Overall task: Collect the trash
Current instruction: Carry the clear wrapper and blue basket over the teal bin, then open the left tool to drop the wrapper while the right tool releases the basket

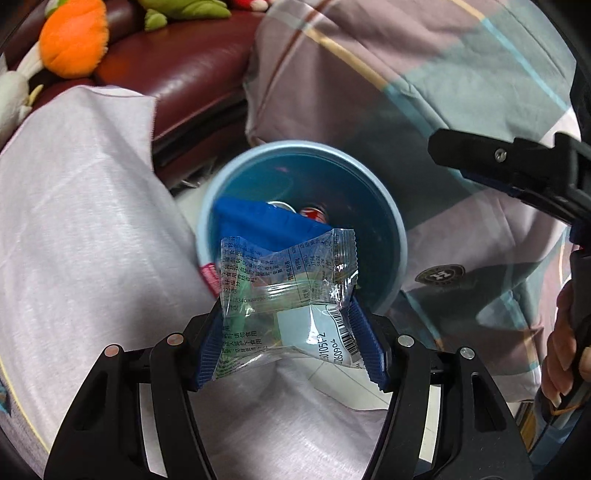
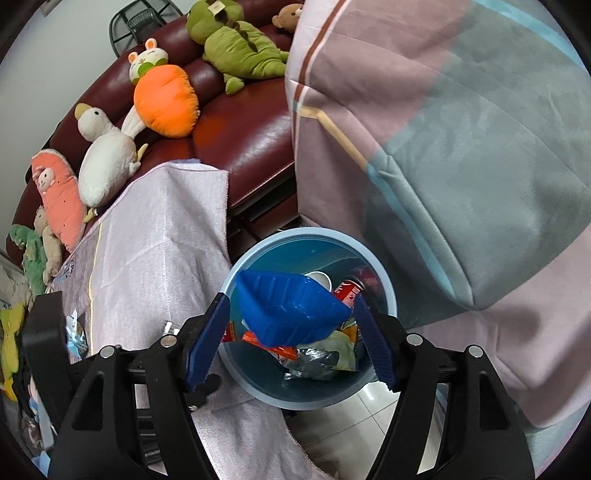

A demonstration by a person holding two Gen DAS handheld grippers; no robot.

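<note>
Left tool point(image 1: 291, 332) pinching clear printed wrapper point(image 1: 291, 291) just above light-blue bin point(image 1: 400, 236) | right tool point(image 2: 291, 339) spread, empty, over bin point(image 2: 388, 288) | blue tray point(image 2: 291, 306) tilted in bin atop trash

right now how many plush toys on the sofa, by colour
In the right wrist view:
orange carrot bunny: 1
white duck: 1
pink plush: 1
green plush: 2, a dinosaur and a smaller one at the left edge
brown bear: 1
beige plush: 1
Total: 7
</note>
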